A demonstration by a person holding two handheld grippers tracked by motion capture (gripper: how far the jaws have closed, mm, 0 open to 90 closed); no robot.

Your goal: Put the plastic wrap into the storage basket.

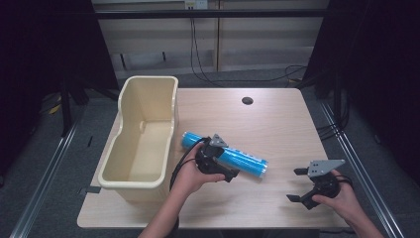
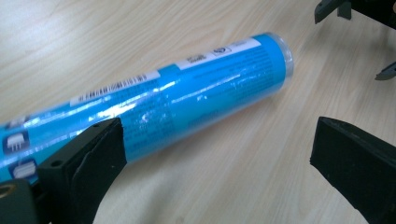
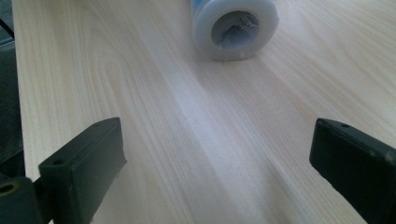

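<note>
— Tube (image 1: 225,154) lying flat mid-table, beside the cream bin (image 1: 143,134); left gripper (image 1: 218,166) hovers over it.

— Up close, its jaws gape, the tube (image 2: 187,100) alongside one, ungrasped. Next, straddle and close, I'd guess.

— Right gripper (image 3: 215,163): jaws apart, facing the tube's end (image 3: 235,29).

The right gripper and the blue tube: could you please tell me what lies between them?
Only bare wooden table lies between the open right gripper and the blue tube; the right gripper view shows it.
</note>
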